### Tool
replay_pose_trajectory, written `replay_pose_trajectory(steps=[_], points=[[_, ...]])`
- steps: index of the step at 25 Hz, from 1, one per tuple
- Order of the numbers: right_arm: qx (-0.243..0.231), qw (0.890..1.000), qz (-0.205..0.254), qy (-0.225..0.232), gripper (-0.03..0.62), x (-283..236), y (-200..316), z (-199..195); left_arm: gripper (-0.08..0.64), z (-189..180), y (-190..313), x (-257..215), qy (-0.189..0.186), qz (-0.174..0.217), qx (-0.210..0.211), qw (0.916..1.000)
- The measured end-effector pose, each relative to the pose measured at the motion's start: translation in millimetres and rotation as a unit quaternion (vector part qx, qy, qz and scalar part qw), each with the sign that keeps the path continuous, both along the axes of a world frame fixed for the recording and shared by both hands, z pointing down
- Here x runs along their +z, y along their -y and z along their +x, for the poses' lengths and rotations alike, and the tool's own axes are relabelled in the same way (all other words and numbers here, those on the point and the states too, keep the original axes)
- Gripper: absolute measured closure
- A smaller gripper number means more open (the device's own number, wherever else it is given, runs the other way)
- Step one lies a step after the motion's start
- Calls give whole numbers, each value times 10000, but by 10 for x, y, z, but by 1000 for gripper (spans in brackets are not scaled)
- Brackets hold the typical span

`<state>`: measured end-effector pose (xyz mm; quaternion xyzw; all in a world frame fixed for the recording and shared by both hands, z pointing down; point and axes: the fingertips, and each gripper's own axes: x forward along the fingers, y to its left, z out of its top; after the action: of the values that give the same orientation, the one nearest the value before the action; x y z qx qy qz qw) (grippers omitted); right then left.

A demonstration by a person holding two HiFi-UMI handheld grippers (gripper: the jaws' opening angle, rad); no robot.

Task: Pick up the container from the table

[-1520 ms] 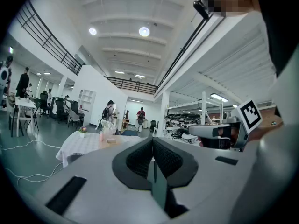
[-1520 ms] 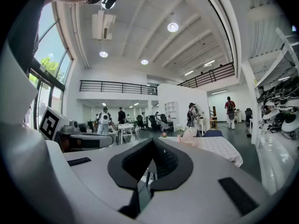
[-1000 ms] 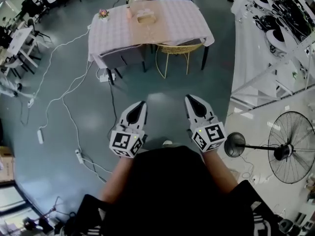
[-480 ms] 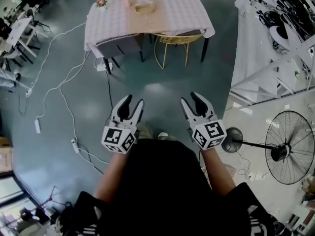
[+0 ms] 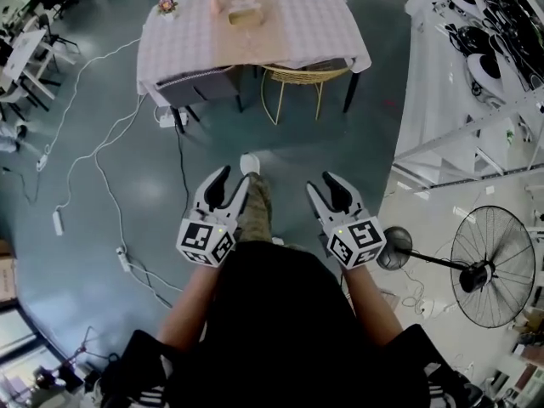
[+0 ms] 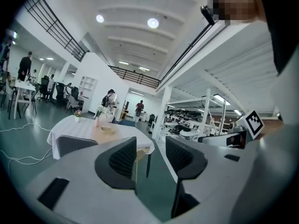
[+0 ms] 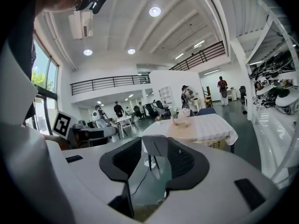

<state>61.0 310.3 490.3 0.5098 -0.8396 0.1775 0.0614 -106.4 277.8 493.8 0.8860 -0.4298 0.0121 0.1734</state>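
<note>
A table (image 5: 297, 32) under a pale checked cloth stands far ahead across the floor. On it lies a tan box-like container (image 5: 245, 13), beside a pink bottle (image 5: 214, 2) and a small flower pot (image 5: 166, 6). My left gripper (image 5: 232, 182) and right gripper (image 5: 322, 185) hang side by side in front of the person's body, well short of the table. Both are open with nothing between the fingers. The left gripper view shows the left gripper (image 6: 152, 157) pointing past the table (image 6: 70, 130) and the container (image 6: 108, 129). The right gripper (image 7: 152, 161) also faces the table (image 7: 210, 125).
A grey chair (image 5: 200, 87) and a yellow wire chair (image 5: 299, 82) are tucked at the table's near side. White cables and a power strip (image 5: 123, 259) trail over the floor at left. A standing fan (image 5: 489, 266) and white racks (image 5: 476, 75) fill the right. The person's shoe (image 5: 249, 163) is stepping forward.
Both grippers went from shut to open and sank a little. The person has walked toward the table, and one foot now shows between the grippers.
</note>
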Motion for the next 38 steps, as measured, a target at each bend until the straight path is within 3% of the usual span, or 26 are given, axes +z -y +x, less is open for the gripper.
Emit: replay_pose_trajectory(steps=[5,10,18,28,35,38], points=[[91,9998,-145,-70,446,126,698,83,385,168,763,160,-77,-30,113,9999],[227,9992,-321,107,446,-40,1803,196,383,184,1852,130,-59,-56,210,9997],[335,9993,154,11,446,-521,3600,228,383,-82,3531,-40,120,63,205,9997],[202,9994,-266,121,446,-105,4443,275,383,50,4536,297,420,-180,149,9988],[-491,9988,-22,7,446,-93,5433,449,380,276,5420,755,916,-443,-59,9948],[-625,9980,120,26,446,-181,5818,610,380,438,5768,1013,913,-774,-159,9927]])
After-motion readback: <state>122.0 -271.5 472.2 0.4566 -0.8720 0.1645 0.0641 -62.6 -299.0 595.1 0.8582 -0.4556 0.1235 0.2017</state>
